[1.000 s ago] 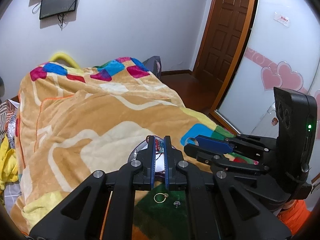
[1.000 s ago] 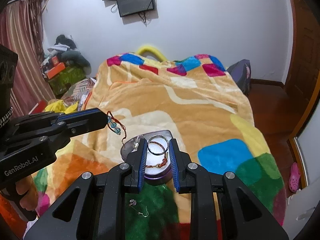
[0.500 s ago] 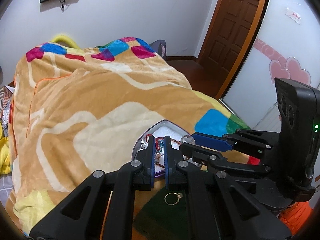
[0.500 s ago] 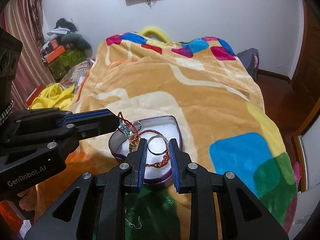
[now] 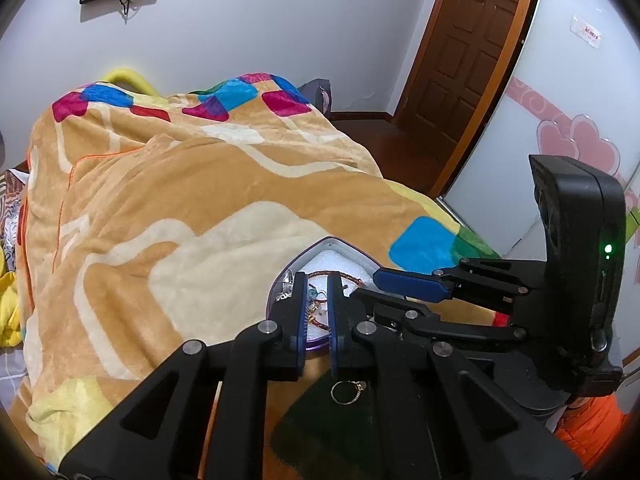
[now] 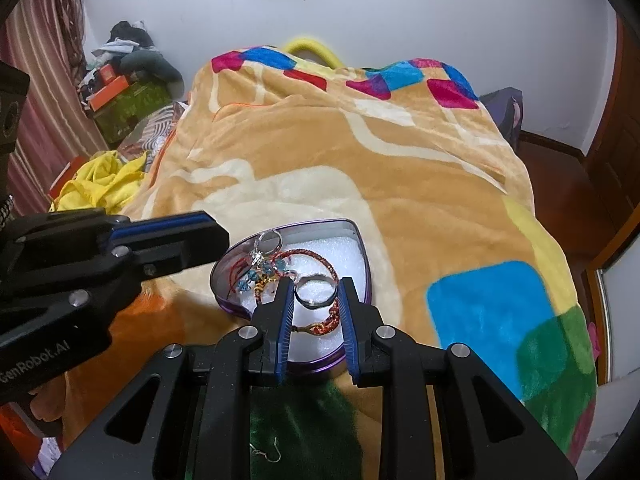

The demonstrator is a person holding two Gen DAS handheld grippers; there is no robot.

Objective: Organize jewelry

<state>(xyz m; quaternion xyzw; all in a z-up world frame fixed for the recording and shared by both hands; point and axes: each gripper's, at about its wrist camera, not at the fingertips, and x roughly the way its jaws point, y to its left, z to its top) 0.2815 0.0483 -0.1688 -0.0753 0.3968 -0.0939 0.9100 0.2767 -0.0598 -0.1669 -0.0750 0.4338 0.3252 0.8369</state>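
A purple heart-shaped tin (image 6: 362, 248) with white foam lining sits on the bed and also shows in the left wrist view (image 5: 348, 245). In it lie a red cord bracelet with blue beads (image 6: 256, 270), a braided red bracelet (image 6: 320, 258) and a silver piece (image 6: 266, 240). My right gripper (image 6: 316, 294) is shut on a silver ring (image 6: 315, 293) just above the tin. My left gripper (image 5: 317, 286) hangs over the tin's near left part, jaws slightly apart, the beaded bracelet (image 5: 314, 294) lying below them. A gold ring (image 5: 346, 392) and a hook earring (image 6: 266, 454) lie on the green blanket patch.
The bed carries an orange and cream blanket (image 6: 360, 160) with coloured patches. Yellow cloth (image 6: 100, 184) and boxes (image 6: 120, 92) lie to the left of the bed. A brown door (image 5: 460, 60) and a white wardrobe with pink hearts (image 5: 576, 148) stand to the right.
The beaded bracelet that hung from my left gripper now lies in the tin, and the left jaws have parted a little. Both grippers have come down closer over the tin.
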